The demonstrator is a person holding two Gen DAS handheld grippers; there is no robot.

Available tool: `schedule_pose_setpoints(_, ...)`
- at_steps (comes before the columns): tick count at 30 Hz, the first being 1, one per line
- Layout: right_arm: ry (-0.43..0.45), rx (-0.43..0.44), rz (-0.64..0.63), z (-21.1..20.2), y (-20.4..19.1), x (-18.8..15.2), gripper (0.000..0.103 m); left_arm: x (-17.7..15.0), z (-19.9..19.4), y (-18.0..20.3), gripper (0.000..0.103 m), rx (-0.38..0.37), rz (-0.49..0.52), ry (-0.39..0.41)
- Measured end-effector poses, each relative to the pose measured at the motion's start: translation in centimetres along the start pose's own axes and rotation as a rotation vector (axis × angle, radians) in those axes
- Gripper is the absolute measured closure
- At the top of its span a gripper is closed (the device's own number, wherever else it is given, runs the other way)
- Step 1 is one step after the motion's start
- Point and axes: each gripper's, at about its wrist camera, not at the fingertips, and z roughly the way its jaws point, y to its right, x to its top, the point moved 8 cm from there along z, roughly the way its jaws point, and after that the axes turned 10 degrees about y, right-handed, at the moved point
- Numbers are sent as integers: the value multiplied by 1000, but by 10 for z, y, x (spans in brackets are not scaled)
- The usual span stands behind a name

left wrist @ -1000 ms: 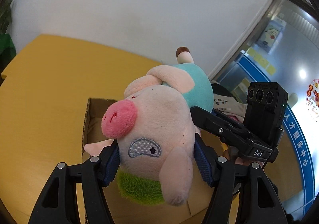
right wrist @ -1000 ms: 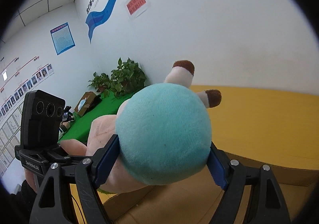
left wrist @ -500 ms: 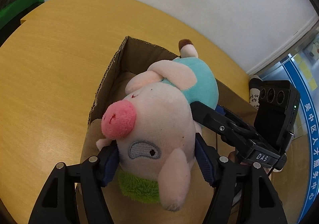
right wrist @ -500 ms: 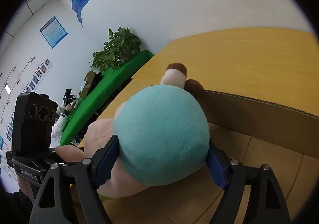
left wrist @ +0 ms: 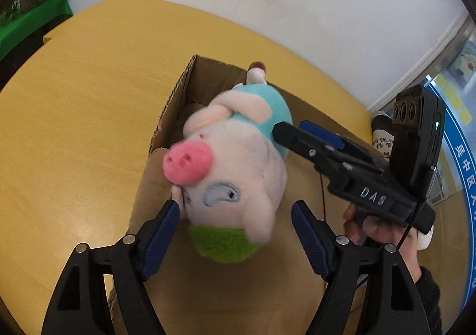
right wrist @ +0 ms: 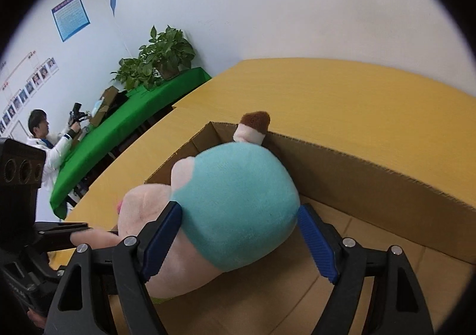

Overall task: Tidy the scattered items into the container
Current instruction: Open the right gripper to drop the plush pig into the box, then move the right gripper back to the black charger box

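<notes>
Soft, fuzzy cloth on the pig toy (left wrist: 235,162), sitting in a matt, rough-edged cardboard box (left wrist: 178,93); under the box, a smooth, faintly glossy wooden table (left wrist: 74,114).

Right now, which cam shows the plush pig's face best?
Left wrist. It shows the plush pig snout-on, with its pink nose and stitched eye, over the cardboard box. The right wrist view shows only its teal body, one brown-tipped foot and a sliver of the head; the face is turned away.

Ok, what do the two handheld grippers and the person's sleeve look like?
Both the left gripper and right gripper have black frames, silver screws and ribbed blue pads. White DAS lettering marks the right one, with a thin black cable. The sleeve is black.
</notes>
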Motion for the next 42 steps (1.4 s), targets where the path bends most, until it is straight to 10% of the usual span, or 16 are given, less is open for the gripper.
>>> schedule_pose_setpoints(8,40,-141,-58,-118,-60,14,19,-11,-88,31,7,15,164,169)
schedule_pose_setpoints(19,127,-397,30,-267,-101,-90,16,-39,-154,103,0,28,276,341)
schedule_pose_setpoints(27,137,-494,34,-312,-113,-128,0,-83,-184,109,0,15,275,337)
schedule_pose_setpoints(42,188,-512,-10,-339,-139,-129,1,-100,-208,125,0,39,326,372)
